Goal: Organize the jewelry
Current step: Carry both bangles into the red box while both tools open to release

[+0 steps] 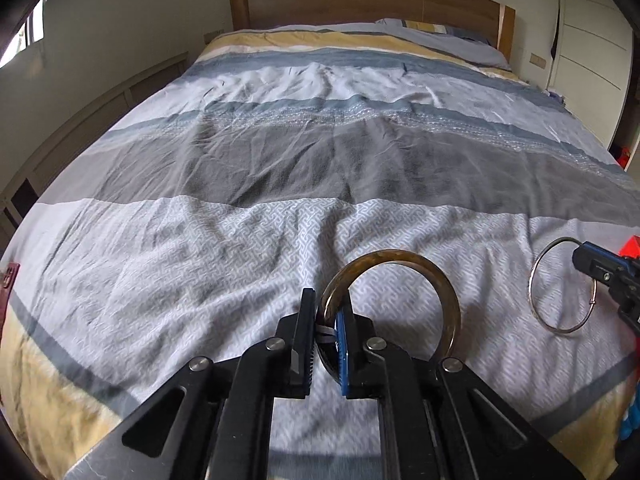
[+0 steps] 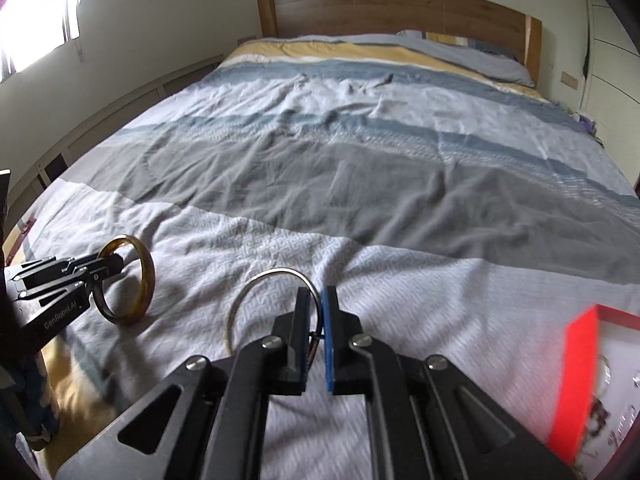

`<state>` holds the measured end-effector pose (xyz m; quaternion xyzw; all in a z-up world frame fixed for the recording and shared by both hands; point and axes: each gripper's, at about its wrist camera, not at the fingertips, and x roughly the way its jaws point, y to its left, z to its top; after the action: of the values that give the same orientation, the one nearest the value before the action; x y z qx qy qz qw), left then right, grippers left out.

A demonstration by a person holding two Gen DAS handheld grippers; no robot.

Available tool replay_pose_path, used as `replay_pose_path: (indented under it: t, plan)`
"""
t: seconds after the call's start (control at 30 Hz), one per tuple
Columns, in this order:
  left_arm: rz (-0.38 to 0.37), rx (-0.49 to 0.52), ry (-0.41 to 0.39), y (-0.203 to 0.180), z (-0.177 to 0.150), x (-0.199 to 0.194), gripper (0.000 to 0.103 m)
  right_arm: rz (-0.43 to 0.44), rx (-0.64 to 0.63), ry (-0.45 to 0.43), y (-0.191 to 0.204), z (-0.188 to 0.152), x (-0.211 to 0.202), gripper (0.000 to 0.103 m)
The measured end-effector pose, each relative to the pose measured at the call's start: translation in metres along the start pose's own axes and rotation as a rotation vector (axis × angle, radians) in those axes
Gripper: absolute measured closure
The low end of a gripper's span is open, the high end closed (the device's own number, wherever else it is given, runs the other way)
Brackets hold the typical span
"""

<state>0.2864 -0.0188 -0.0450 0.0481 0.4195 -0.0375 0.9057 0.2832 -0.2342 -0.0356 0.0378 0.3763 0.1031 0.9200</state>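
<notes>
My left gripper (image 1: 329, 304) is shut on an amber-brown bangle (image 1: 440, 280) and holds it upright just above the bedspread; it also shows in the right wrist view (image 2: 146, 276). My right gripper (image 2: 318, 300) is shut on a thin silver bangle (image 2: 256, 284), held upright over the bed; this bangle also shows at the right of the left wrist view (image 1: 538, 268). A red jewelry box (image 2: 580, 364) with a white lining and small pieces inside lies at the lower right.
The striped grey, blue and yellow bedspread (image 1: 280, 152) covers the whole bed, with a wooden headboard (image 1: 360, 0) and pillow (image 1: 440, 36) at the far end. A dark red object (image 1: 8, 280) lies at the bed's left edge. White cabinets (image 1: 592, 48) stand at right.
</notes>
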Motion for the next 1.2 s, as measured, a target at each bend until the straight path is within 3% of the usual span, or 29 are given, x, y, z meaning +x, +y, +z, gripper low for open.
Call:
replay_pose_path:
  t: [0.4,0.77,0.93,1.2]
  plan:
    - [-0.010,0.071,-0.073,-0.034,-0.007,-0.087,0.094,-0.094,0.044,-0.115,-0.031,-0.006,-0.119,0.100]
    - [-0.171,0.191,-0.104,-0.155,-0.008,-0.131,0.094,-0.215,0.118,-0.171,-0.115,-0.040,-0.213,0.100]
    - [-0.270,0.268,-0.084,-0.229,-0.008,-0.131,0.094,-0.245,0.143,-0.154,-0.157,-0.058,-0.224,0.100]
    - [-0.326,0.369,-0.034,-0.326,-0.007,-0.093,0.094,-0.240,0.182,-0.117,-0.215,-0.076,-0.200,0.100]
